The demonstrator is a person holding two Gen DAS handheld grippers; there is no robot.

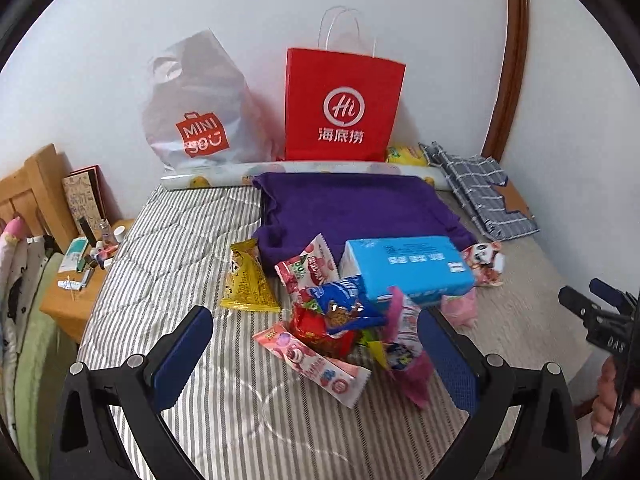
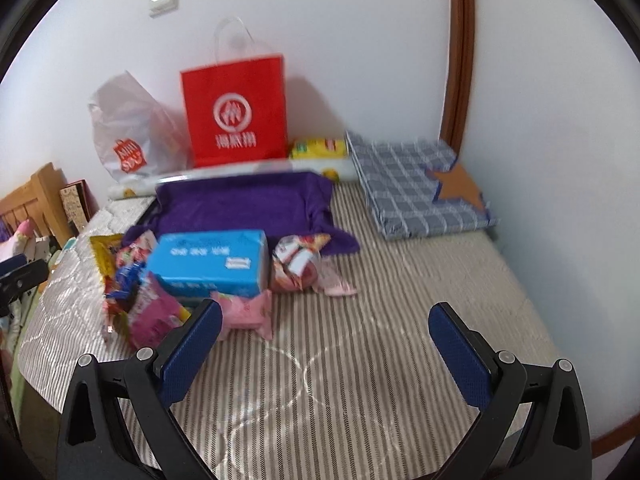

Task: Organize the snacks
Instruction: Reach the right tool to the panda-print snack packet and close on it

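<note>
Blue cardboard marks your landmark: the tissue box [image 1: 406,268] lies on the striped quilt [image 1: 180,272], and the snacks crowd round it; a yellow packet [image 1: 248,278] lies to its left, apart from the rest; a panda-printed packet [image 1: 486,262] touches its right end; a pink wrapper [image 2: 246,312] lies just in front of it; the loose heap of snack packets [image 1: 340,328] spills from its front left corner toward you. Behind the box a purple cloth [image 1: 352,204] covers what looks like a tray; beyond that a red paper bag [image 1: 344,106] stands against the wall.

Your left gripper [image 1: 316,358] hangs over the heap with its jaws spread wide and nothing in them; your right gripper [image 2: 326,344] hovers over bare quilt in front of the box and to its right, jaws just as wide, also empty.

The risks, as I judge them: the packets overlap, so closing on the heap may pinch two at once or drag a neighbour along; the foil looks slick and puffy, so a grip at a corner may slide off; squeeze hard and you could crush what is inside; the soft quilt may bunch between the fingers if you dip too low.
</note>
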